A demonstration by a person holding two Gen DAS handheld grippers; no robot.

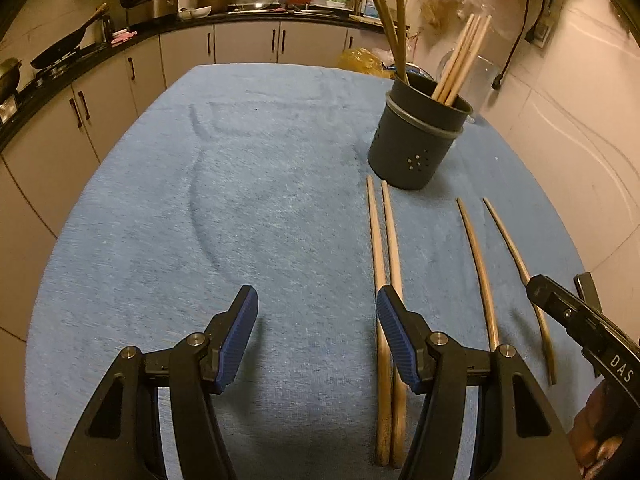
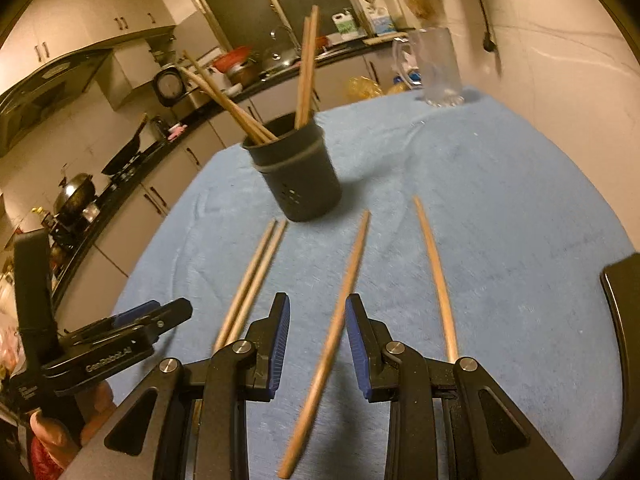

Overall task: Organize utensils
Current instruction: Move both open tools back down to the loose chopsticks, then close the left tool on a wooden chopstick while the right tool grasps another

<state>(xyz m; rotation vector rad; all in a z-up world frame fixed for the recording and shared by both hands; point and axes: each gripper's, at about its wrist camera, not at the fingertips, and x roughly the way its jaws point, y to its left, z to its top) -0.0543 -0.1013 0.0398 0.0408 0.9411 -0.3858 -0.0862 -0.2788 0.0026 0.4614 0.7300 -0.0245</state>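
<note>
While four chopsticks lie loose on the blue-clothed desk (image 1: 200,200) before the dark holder (image 1: 416,136), the right gripper (image 2: 316,332) straddles one chopstick (image 2: 332,332), jaws spread and seemingly not yet pinching, and the left gripper (image 1: 316,320) hangs spread and empty beside the left pair (image 1: 384,248).

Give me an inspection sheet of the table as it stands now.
Surface: blue cloth over the table, creased.
Job's things: dark holder upright, several chopsticks inside; four loose chopsticks on the cloth, a touching pair and two apart.
Clutter: clear glass at the far edge.
Grippers: left gripper open, nothing between its fingers; right gripper open, straddling one chopstick, pads not on it.
Cables: black cord on the wall.
Surroundings: kitchen counter, pans, sink.
</note>
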